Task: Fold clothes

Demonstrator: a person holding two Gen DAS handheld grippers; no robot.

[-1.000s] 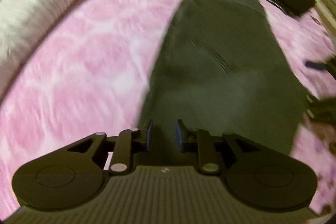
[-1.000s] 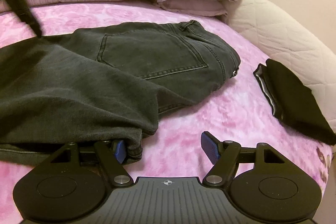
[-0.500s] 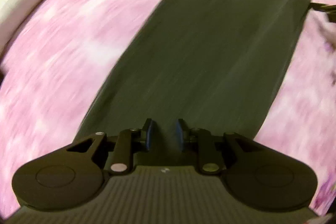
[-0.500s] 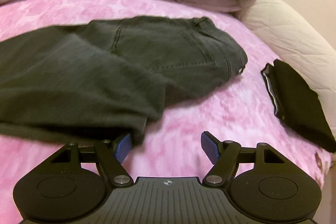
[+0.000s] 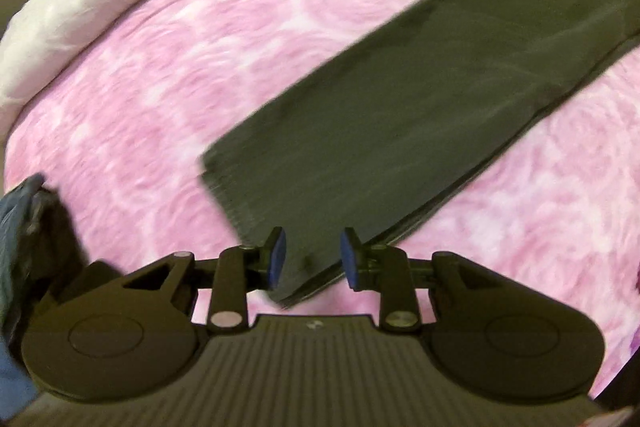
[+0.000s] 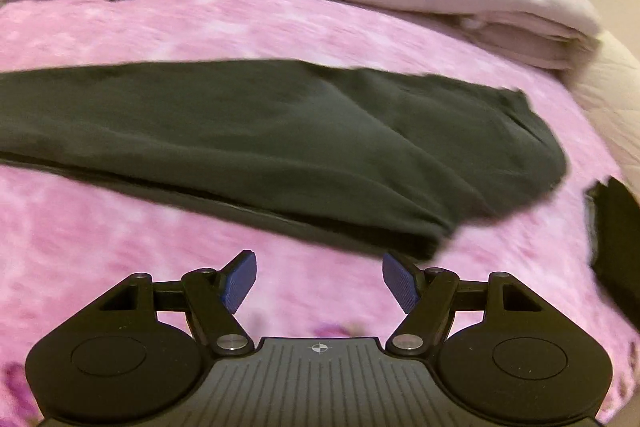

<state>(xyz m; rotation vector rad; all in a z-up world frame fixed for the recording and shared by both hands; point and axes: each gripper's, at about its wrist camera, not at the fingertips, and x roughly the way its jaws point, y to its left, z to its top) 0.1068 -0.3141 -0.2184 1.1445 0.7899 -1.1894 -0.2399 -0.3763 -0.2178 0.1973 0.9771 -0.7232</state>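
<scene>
dark jeans (image 5: 400, 115) lie flat on the pink bed (image 5: 168, 75), legs stacked one on the other, long axis running from the left tool (image 5: 313, 259) up and away to its right. the hem corner sits between that tool's part-open pads, whether gripped i cannot tell. the right tool (image 6: 320, 281) is wide apart and empty just short of the jeans' (image 6: 280, 139) near edge, which runs crosswise ahead, so the left is nearer.

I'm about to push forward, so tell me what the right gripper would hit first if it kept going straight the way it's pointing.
Probably the near edge of the dark jeans. The right gripper is open over bare pink bedspread, with only that between its fingers and the jeans, though blur makes depth uncertain.
</scene>
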